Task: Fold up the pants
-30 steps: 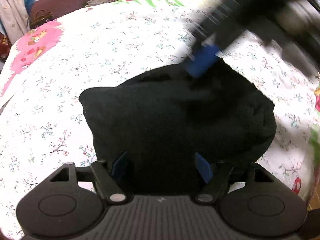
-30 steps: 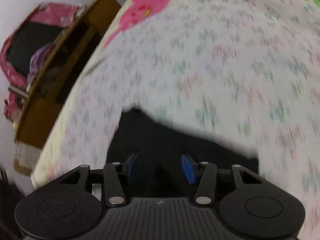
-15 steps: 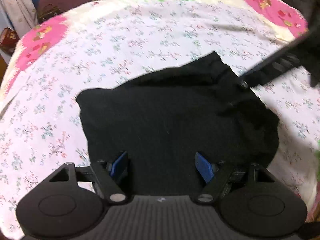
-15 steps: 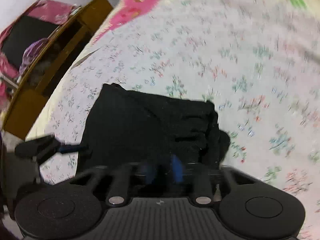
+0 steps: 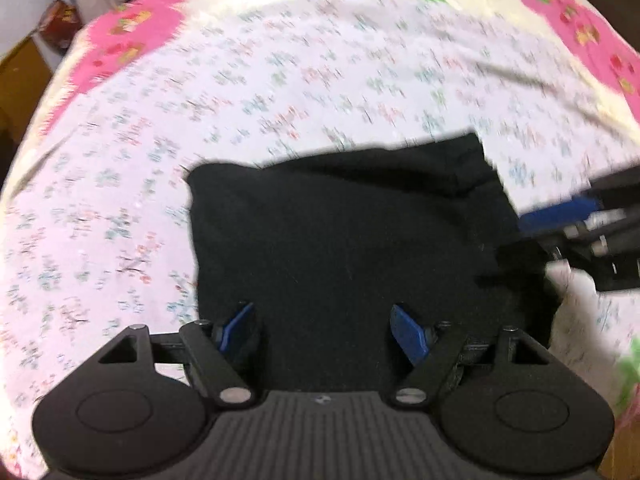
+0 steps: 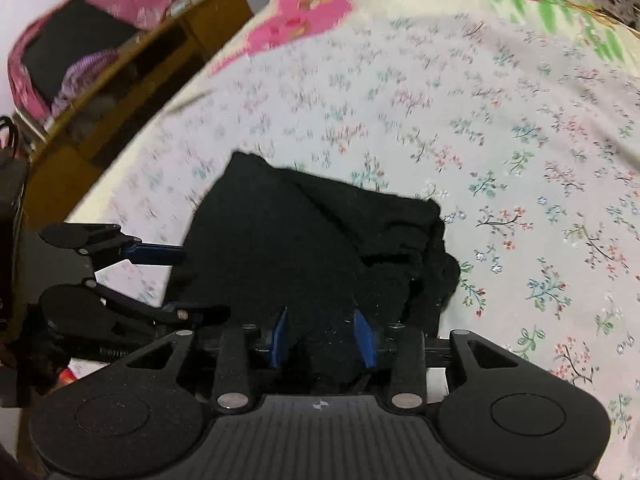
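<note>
Two hand-held grippers over black pants (image 5: 344, 240): left hand-held gripper (image 5: 324, 330) stays open; right hand-held gripper (image 6: 322, 338), narrower, has returned, pinching fabric; bundle now compact, nearly folded.

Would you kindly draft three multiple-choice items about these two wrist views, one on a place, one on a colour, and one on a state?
1. Where do the pants lie?
A. On a floral bedsheet
B. On a wooden floor
C. Inside a drawer

2. What colour are the pads on the gripper fingers?
A. Red
B. Blue
C. Yellow

3. How does the left gripper stand?
A. Shut on the pants
B. Shut on the bedsheet
C. Open, fingers spread above the pants

Answers:
1. A: the floral bedsheet shows around the black fabric on all visible sides.
2. B: the pads are blue, and the right gripper shows the same blue in its own view.
3. C: a wide gap separates the left fingers, with the black cloth lying flat between them rather than pinched.
</note>
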Tool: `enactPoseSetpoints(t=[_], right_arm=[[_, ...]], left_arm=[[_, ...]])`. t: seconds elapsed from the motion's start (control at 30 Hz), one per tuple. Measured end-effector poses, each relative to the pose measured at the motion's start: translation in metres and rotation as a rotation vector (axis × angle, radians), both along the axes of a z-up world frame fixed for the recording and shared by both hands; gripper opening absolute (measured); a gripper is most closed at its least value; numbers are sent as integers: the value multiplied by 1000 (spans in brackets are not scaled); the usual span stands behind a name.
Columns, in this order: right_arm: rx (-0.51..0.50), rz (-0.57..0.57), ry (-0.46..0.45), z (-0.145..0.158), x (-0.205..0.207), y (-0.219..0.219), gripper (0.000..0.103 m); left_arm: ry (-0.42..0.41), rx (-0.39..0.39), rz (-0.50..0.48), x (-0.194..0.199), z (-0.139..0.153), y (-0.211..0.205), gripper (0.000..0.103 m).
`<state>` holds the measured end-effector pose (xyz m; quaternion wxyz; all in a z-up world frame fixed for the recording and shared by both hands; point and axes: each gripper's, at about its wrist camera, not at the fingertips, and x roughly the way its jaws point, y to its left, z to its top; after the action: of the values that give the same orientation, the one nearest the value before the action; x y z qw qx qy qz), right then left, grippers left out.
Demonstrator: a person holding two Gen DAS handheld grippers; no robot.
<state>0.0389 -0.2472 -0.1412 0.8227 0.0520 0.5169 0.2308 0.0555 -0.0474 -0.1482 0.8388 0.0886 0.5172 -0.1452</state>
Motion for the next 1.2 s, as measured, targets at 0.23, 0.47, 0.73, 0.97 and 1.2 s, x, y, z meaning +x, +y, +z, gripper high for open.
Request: enactPoseSetpoints(t=[0.23, 0.47, 0.73, 0.97, 1.2], right_arm=[[42, -114, 2, 22, -19, -14, 30], [22, -257, -27, 29, -46, 3, 36], [96, -395, 26, -5, -37, -20, 55], [149, -422, 105, -54, 6, -49, 60], [218, -366, 211, -94, 38, -42, 64]], left_arm=[[-34, -30, 2, -13, 38, 5, 84], [-50, -61, -124, -20, 48, 1, 84], [-29, -65, -134, 0, 16, 39, 84], [80, -174, -51, 42, -34, 71, 84], [146, -265, -56, 64, -62, 70, 95]])
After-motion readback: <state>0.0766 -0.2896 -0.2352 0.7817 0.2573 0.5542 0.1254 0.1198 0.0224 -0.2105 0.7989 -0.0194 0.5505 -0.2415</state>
